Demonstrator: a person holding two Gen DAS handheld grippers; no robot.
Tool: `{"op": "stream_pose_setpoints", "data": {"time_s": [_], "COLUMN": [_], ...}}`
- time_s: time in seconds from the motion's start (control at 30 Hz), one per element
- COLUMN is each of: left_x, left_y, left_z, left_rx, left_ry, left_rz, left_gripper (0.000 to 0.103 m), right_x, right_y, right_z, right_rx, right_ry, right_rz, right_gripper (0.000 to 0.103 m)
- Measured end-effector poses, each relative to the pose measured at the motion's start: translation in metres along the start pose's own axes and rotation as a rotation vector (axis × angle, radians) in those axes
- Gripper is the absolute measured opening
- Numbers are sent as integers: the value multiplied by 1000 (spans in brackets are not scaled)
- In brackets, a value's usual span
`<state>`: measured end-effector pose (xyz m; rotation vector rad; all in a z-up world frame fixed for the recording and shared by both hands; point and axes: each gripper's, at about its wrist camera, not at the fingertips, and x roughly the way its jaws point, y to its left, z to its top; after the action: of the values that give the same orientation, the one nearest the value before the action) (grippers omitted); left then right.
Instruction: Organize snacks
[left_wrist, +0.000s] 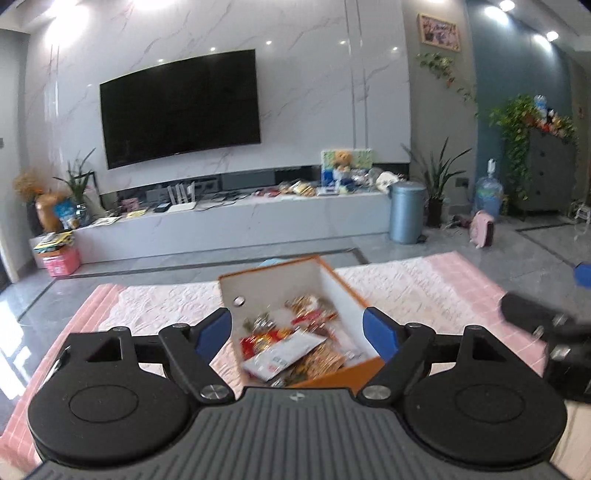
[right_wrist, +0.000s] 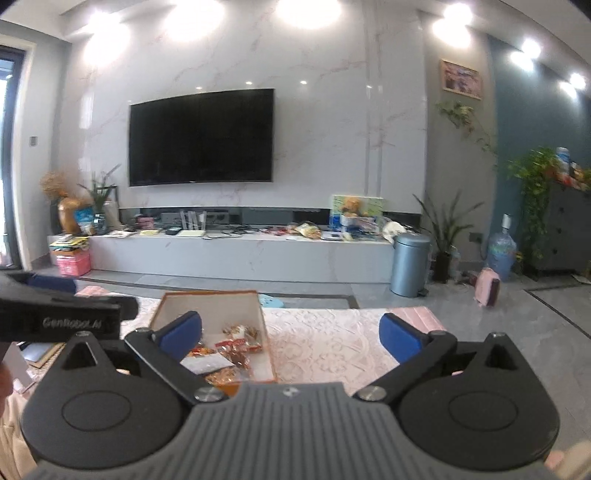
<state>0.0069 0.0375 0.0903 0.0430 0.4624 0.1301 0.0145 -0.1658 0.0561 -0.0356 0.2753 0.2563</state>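
Inside, glossy crinkled snack packets (left_wrist: 295, 343) fill the rectangular cardboard box (left_wrist: 354, 295).

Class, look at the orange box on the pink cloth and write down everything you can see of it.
The orange box is an open, lidless carton, orange outside and white inside, seemingly cardboard. A small round metal stud shows on one inner wall. It sits upright on the pink and white patterned cloth, turned at an angle in the left wrist view. Snack packets in red, white and gold wrappers lie loosely piled on its floor. Neither gripper touches it; both stand open, empty.
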Motion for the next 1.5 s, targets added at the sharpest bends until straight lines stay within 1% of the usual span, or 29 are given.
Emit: {"op": "stream_pose_setpoints", "data": {"time_s": [0.1, 0.3, 0.37, 0.43, 0.57, 0.67, 0.97, 1.5], "left_x": [7, 12, 13, 13, 16, 19, 17, 17], "left_y": [0, 6, 5, 6, 8, 9, 9, 10], "left_z": [-17, -57, -67, -77, -85, -87, -87, -84], "left_rx": [25, 9, 15, 9, -4, -4, 5, 2], "left_ry": [39, 134, 168, 188, 222, 247, 251, 252], "left_rz": [35, 42, 55, 51, 49, 61, 57, 58], "left_gripper": [95, 95, 94, 94, 94, 94, 94, 93], "right_x": [-2, 7, 15, 20, 37, 42, 48, 46], "right_y": [3, 10, 11, 12, 18, 22, 24, 25], "right_z": [-7, -27, -35, -44, -59, -66, -72, -72], "right_rx": [10, -1, 3, 22, 25, 3, 11, 13], "right_ry": [10, 71, 106, 132, 195, 217, 245, 242], "right_rz": [-17, -7, 8, 25, 45, 51, 56, 62], "right_gripper": [99, 99, 99, 99, 99, 99, 99, 99]}}
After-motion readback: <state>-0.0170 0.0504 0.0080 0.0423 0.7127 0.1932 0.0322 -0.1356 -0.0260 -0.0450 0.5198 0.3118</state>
